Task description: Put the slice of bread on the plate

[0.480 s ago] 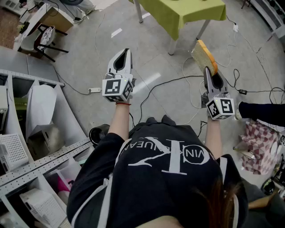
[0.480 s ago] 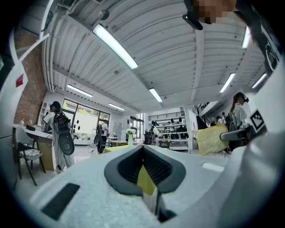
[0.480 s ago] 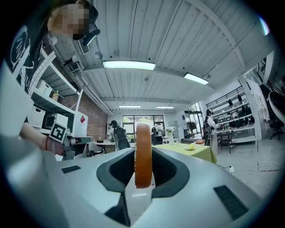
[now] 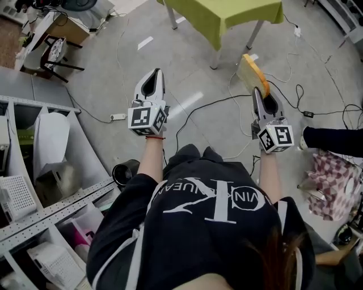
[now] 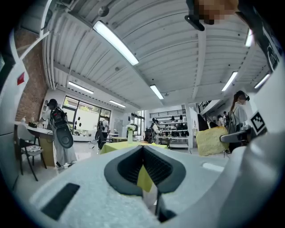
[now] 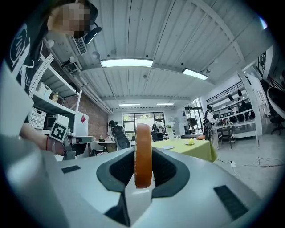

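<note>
In the head view my right gripper (image 4: 260, 92) is shut on a slice of bread (image 4: 251, 72), which stands on edge and sticks out ahead of the jaws over the floor. From the right gripper view the bread (image 6: 143, 147) shows edge-on, its brown crust pinched between the dark pads of my right gripper (image 6: 143, 156). A white plate (image 6: 167, 146) lies on the green table (image 6: 196, 149) ahead, some way off. My left gripper (image 4: 152, 77) is held level to the left, shut with nothing in it, its tips (image 5: 143, 149) touching.
The green table (image 4: 227, 14) stands at the top of the head view, legs on grey floor crossed by cables (image 4: 204, 107). White shelving (image 4: 34, 187) runs along the left. A yellow-green fruit (image 6: 191, 141) sits on the table. Another person's dark sleeve (image 4: 334, 141) reaches in at right.
Both grippers have shifted a little in the picture, the right one slightly left with the bread still in it. The grip has not changed.
</note>
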A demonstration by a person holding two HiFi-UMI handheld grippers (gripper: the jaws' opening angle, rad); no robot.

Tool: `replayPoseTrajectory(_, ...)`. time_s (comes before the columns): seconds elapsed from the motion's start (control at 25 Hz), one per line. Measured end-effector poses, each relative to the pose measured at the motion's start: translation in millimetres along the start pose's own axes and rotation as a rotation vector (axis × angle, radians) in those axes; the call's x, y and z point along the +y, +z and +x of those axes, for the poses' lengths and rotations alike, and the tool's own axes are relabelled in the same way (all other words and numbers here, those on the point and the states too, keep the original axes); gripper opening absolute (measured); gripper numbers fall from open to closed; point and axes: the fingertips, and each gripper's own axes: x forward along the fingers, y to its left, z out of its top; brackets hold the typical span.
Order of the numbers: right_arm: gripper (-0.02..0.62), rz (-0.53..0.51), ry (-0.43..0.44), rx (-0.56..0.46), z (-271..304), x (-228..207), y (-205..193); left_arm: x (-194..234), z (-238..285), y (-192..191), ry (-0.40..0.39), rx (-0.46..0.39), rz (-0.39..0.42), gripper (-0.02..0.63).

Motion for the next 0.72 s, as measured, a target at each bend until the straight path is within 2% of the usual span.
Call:
replayPoseTrajectory(0.4, 0.092, 0.045, -0.006, 0.006, 14, -25, -13, -5, 20, -14, 0.006, 0.022, 0.001, 0.009)
replayPoseTrajectory(0.72, 0.094, 0.072, -0.024, 0.015, 73, -58, -14, 20, 89, -20, -0.001, 0.039, -0.015, 0.009)
